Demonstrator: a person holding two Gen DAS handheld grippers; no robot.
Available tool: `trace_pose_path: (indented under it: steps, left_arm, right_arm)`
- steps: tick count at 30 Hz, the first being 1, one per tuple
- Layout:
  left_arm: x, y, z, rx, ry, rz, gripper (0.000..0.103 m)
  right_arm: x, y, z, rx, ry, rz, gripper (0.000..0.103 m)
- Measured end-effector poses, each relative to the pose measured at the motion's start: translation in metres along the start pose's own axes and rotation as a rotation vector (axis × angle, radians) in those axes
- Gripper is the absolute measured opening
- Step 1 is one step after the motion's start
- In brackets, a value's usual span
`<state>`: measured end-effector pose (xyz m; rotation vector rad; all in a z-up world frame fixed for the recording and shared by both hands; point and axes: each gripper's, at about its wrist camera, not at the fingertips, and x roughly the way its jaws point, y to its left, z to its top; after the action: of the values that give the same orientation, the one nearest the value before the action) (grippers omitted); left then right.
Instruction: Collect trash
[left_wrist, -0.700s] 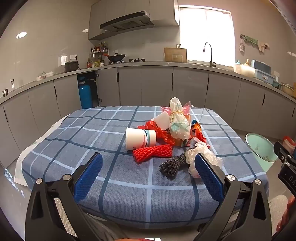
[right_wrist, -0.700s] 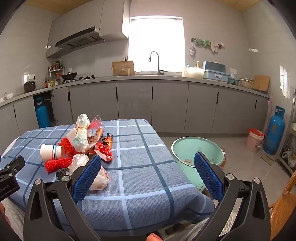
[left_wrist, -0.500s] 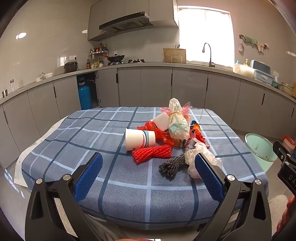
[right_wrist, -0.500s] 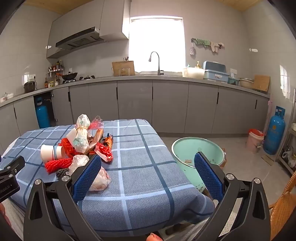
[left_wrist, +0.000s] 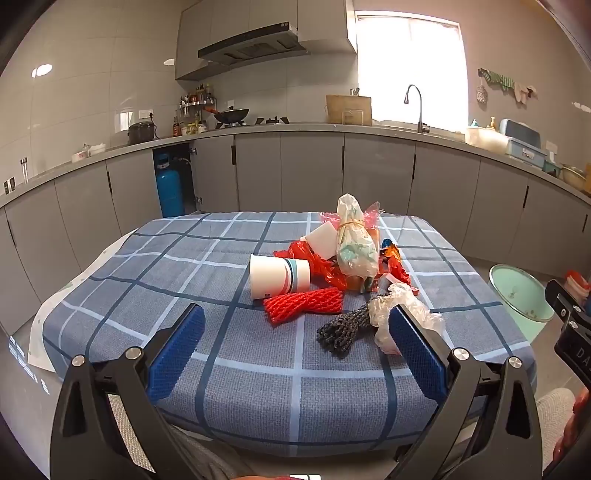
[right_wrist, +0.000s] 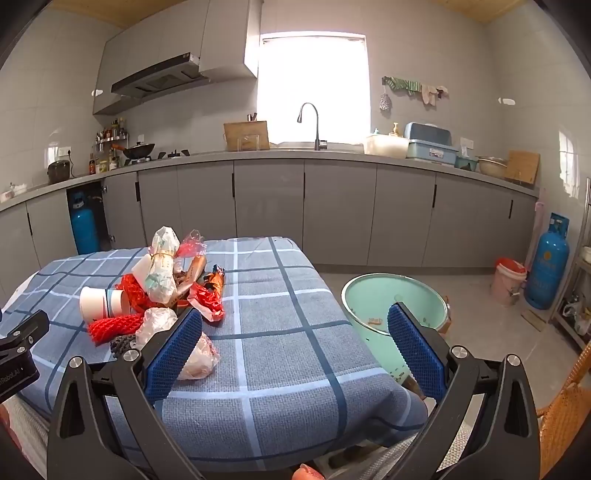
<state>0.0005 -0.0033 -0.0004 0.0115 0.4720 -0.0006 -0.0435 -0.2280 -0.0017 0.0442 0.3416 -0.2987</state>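
Observation:
A pile of trash lies on the blue checked tablecloth (left_wrist: 221, 369): a white paper cup (left_wrist: 279, 276) on its side, red foam netting (left_wrist: 303, 303), dark netting (left_wrist: 341, 328), a clear plastic bag (left_wrist: 406, 314), red wrappers (left_wrist: 317, 260) and a tied white bag (left_wrist: 354, 243). My left gripper (left_wrist: 295, 350) is open and empty, short of the pile. My right gripper (right_wrist: 295, 350) is open and empty over the table's right side; the pile, with the paper cup (right_wrist: 99, 301), lies to its left. A mint green bin (right_wrist: 395, 306) stands on the floor right of the table.
Grey kitchen cabinets and a counter (right_wrist: 332, 155) run behind the table. Blue gas cylinders stand in the open cabinet (left_wrist: 170, 188) and at the far right (right_wrist: 546, 262). A small pink bucket (right_wrist: 508, 277) and a wicker chair (right_wrist: 565, 413) are on the right.
Both grippers stay open. The left wrist view has drifted slightly; the pile sits marginally lower and left in it. The right view is nearly unchanged.

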Motion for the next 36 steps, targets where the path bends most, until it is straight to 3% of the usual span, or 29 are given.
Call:
trace_pose_path:
  steps: [36]
  left_arm:
    - [0.0,0.0035,-0.0031,-0.005,0.012,-0.004,0.098]
  right_arm:
    - [0.0029,0.0006,-0.0019,-0.003,0.016,0.003,0.099]
